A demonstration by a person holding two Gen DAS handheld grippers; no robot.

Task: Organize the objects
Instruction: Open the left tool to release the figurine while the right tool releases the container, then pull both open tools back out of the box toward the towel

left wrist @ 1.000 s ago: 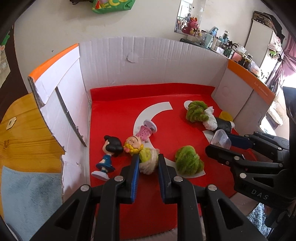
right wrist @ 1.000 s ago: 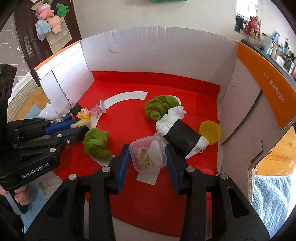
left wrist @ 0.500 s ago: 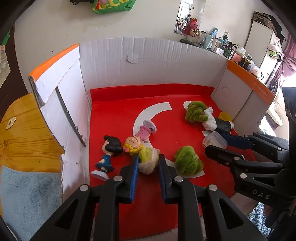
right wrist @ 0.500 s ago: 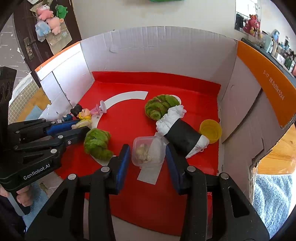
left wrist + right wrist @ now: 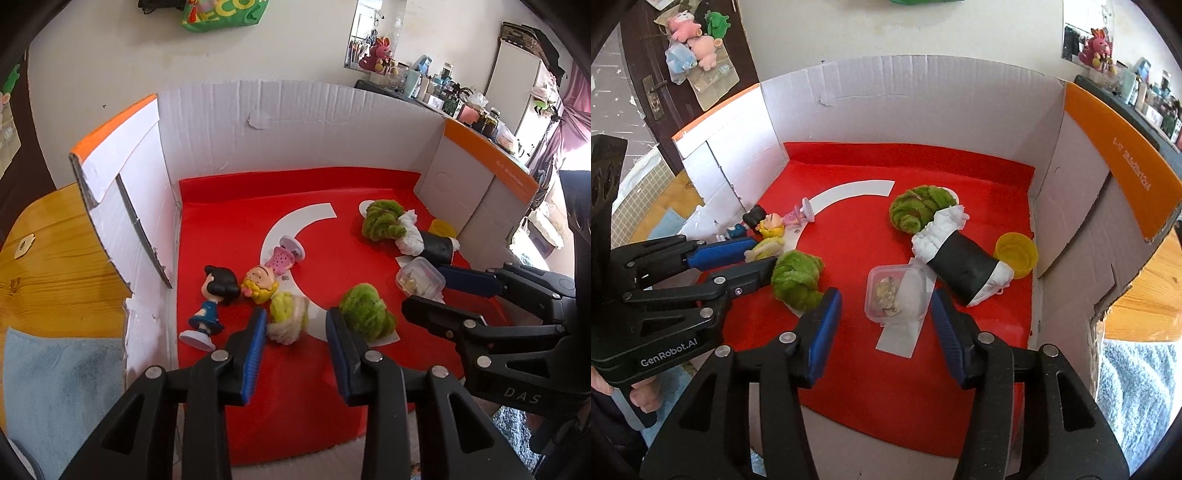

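Left claw (image 5: 295, 332) gaped around yellow-green pompom (image 5: 287, 320); right claw (image 5: 884, 314) gaped, clear box (image 5: 895, 293) at 12 o'clock, contents indistinct.

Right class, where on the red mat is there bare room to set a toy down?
Free: the red mat strip along the back wall, and the near edge behind both grippers. Crowded: left by the figurines, right around the black roll and clear box.

Red mat (image 5: 332, 406) carries figurines (image 5: 236, 291), container (image 5: 895, 293)
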